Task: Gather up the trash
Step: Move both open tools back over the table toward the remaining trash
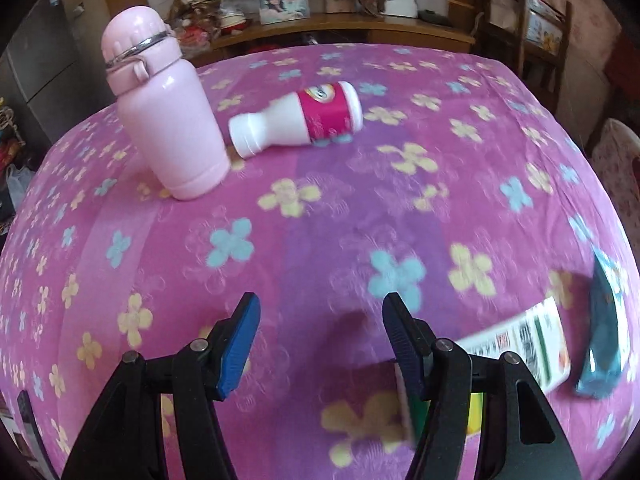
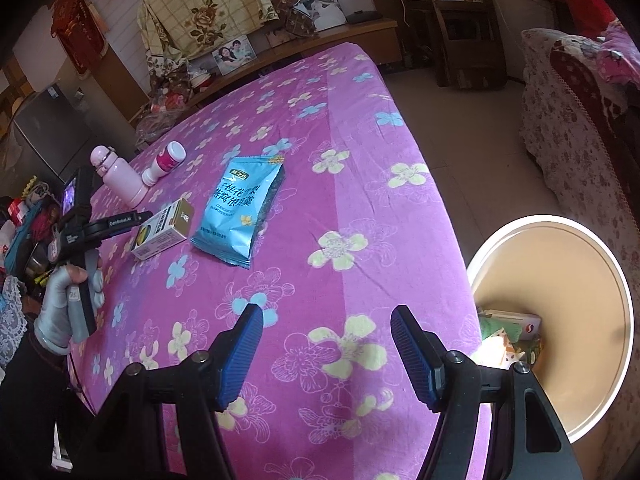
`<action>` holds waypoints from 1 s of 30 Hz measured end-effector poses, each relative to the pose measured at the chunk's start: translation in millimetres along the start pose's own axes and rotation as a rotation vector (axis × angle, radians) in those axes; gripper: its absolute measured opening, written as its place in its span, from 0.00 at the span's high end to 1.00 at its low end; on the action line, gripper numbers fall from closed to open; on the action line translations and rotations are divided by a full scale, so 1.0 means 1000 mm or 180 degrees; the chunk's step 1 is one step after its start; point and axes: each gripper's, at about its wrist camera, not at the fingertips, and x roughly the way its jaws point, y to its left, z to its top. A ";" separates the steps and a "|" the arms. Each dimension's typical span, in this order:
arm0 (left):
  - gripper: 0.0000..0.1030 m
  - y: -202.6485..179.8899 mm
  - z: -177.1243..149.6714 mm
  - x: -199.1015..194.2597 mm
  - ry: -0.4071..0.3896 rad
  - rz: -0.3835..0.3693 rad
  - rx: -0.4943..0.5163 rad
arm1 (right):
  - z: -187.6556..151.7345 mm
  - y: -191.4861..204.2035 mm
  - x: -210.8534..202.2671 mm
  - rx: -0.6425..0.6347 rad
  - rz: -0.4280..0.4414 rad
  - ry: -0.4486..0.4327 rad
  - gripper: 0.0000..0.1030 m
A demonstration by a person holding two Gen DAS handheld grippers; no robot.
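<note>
The blue snack bag [image 2: 240,208] lay flat on the bed [image 2: 360,184], and that was the landmark: shiny foil, white lettering, a green badge near its top, crimped seams at both ends. Just beside the bag sat a small carton [image 2: 164,234], white and olive with a round yellow-green mark on its end. Beyond the carton from the bag, a white bottle [image 1: 298,118] with a magenta label lay on its side, its neck just beside an upright pale pink flask [image 1: 164,108]. Well away from the bag, off the bed's edge, stood a white-rimmed bin [image 2: 560,320] with wrappers already in its bottom. The left gripper [image 1: 320,344] hung close by the carton, jaws parted and empty. The right gripper [image 2: 326,352] hovered over the bed between bag and bin, jaws likewise spread on nothing. A gloved hand [image 2: 68,300] gripped the left tool's handle.
</note>
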 end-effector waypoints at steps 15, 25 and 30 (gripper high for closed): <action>0.29 -0.020 -0.044 -0.062 0.0034 -0.1174 -0.0090 | -0.002 0.019 0.008 -0.0073 0.0097 0.0028 0.32; 0.27 -0.073 -0.042 -0.039 0.0036 -0.0944 0.0224 | 0.005 0.020 0.007 -0.0017 0.0065 0.0001 0.32; 0.27 -0.067 -0.043 -0.036 0.0022 -0.0808 0.0022 | 0.017 0.029 0.017 0.0085 0.0158 -0.0012 0.30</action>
